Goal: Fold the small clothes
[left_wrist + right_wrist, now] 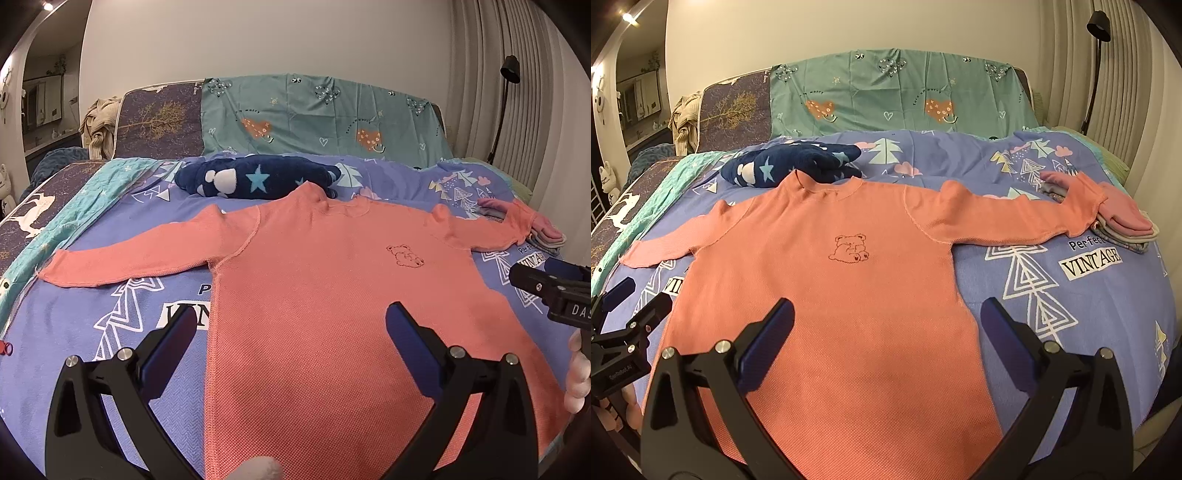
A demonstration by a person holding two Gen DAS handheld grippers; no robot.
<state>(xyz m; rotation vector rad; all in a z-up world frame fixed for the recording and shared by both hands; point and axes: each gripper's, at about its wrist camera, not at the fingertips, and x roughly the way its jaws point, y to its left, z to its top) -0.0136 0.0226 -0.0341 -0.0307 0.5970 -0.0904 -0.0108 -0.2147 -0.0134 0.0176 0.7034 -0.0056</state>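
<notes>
A salmon-pink long-sleeved shirt (314, 288) with a small bear outline on the chest lies flat, front up, on the purple bedspread, both sleeves spread out; it also shows in the right wrist view (842, 295). My left gripper (291, 325) is open and empty, hovering over the shirt's lower left part. My right gripper (886, 321) is open and empty over the shirt's lower right part. Each gripper shows at the edge of the other's view: the right one (554, 291), the left one (624, 321).
A folded navy star-patterned garment (255, 181) lies behind the collar. A small stack of folded pink and grey clothes (1123, 225) sits under the right cuff. The purple bedspread (1071, 295) covers the bed; a teal sheet (905, 92) hangs behind. A floor lamp (1097, 66) stands at right.
</notes>
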